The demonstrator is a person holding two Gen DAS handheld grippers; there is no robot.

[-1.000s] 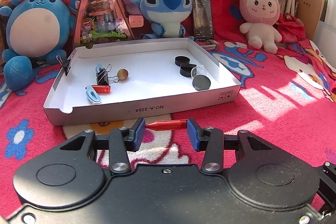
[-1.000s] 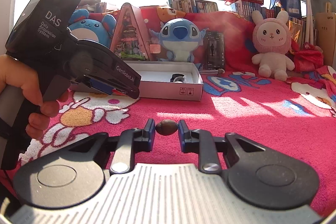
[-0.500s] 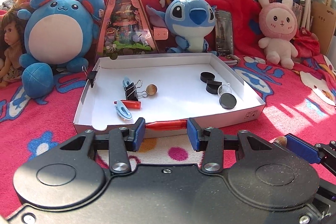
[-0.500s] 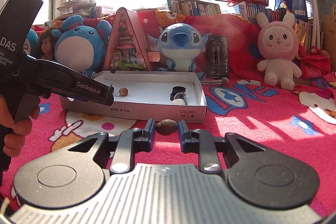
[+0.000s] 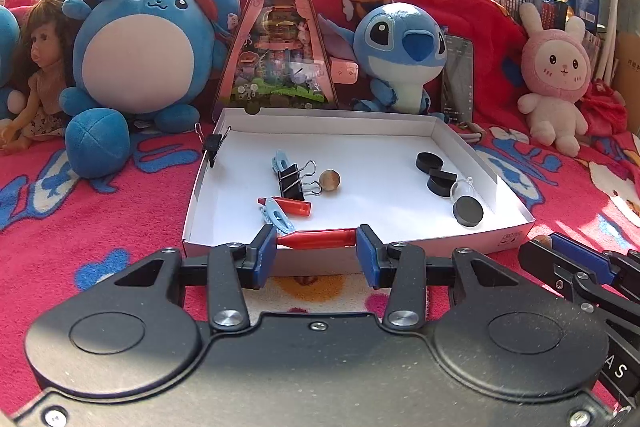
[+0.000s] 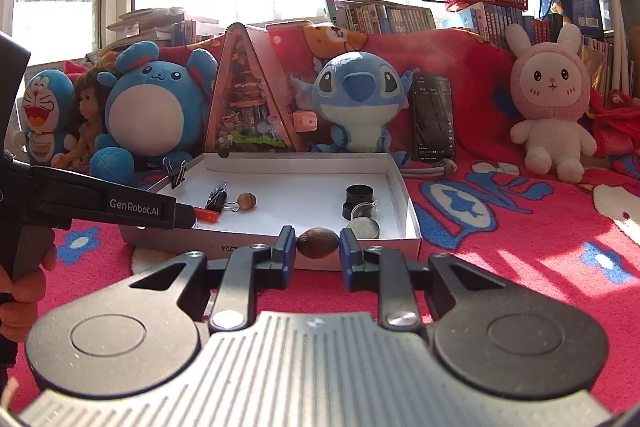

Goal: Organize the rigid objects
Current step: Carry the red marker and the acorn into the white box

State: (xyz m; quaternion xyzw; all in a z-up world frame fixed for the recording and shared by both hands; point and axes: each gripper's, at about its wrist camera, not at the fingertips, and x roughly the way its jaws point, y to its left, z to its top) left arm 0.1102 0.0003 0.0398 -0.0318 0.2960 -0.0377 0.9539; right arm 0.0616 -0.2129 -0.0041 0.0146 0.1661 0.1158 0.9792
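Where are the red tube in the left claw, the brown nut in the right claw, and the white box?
red tube (image 5: 316, 238): left wrist view, middle of its body between the fingers.
brown nut (image 6: 317, 243): right wrist view, centre of its front face.
white box (image 5: 404, 247): left wrist view, near front wall.

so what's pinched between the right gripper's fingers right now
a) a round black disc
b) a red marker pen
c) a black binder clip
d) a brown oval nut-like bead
d: in the right wrist view a brown oval nut-like bead sits clamped between the right gripper fingers, just before the white cardboard box.
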